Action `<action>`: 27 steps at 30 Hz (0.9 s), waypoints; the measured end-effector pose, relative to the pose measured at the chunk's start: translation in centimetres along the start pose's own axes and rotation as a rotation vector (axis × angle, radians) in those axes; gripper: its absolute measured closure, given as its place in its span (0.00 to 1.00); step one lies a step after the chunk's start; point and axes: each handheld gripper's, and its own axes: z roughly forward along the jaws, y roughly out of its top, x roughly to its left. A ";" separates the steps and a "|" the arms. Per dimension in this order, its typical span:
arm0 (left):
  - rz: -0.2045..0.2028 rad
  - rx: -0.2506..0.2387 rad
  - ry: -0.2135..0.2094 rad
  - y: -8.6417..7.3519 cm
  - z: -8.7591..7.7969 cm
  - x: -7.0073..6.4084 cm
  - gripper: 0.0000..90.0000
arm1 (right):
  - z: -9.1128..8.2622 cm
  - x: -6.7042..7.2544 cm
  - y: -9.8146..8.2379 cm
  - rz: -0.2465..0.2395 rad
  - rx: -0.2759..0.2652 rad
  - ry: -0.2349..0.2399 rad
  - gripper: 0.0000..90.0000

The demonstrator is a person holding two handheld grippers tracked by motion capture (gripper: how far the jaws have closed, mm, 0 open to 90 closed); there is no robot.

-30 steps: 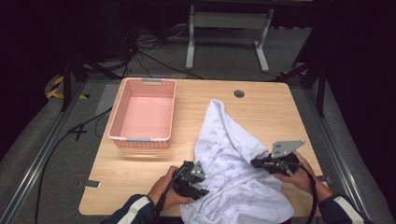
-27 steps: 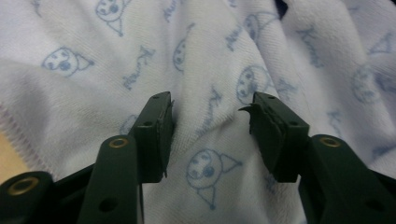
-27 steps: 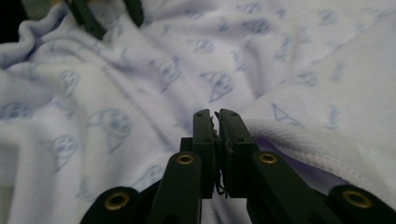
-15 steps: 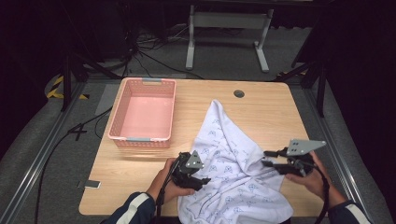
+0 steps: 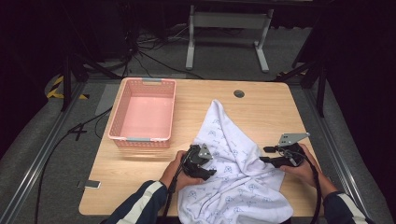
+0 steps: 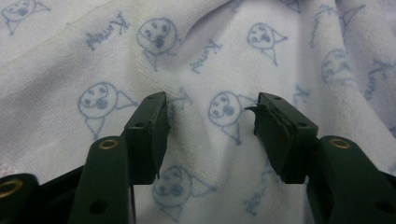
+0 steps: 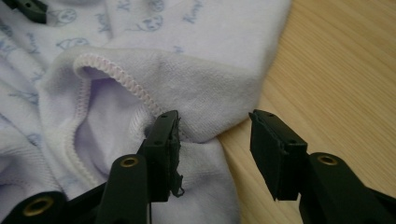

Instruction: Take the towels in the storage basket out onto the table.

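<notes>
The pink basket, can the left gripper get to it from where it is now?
Probably yes. The left gripper sits open over the white cloth, holding nothing. The pink basket stands just past it, up the table, with only bare wood between them.

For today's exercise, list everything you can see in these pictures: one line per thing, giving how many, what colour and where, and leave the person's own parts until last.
Table: one, light wood, centre of the high view.
Basket: one, pink, on the table's left half.
Cloth: one, white with blue face prints, rumpled on the table's near right part.
Round hole cover: one, dark, far edge of the table.
Metal frame: one, grey, on the floor beyond the table.
Left gripper: one, black, over the cloth, fingers apart.
Right gripper: one, black, at the cloth's right edge, fingers apart, just been opening.
Sleeves: two, dark with white stripes, bottom edge.
</notes>
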 end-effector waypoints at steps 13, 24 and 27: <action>-0.030 0.002 0.020 -0.7 -0.8 0.5 0.80 | 0.7 1.3 1.6 -0.105 -0.004 -0.051 0.95; -0.016 0.067 0.016 -2.4 -3.0 -0.3 0.96 | -3.8 -1.2 3.8 -0.050 -0.172 -0.335 0.97; -0.009 0.070 -0.025 -3.1 -3.5 -0.7 0.96 | -4.1 -0.5 4.8 -0.084 -0.250 -0.309 0.97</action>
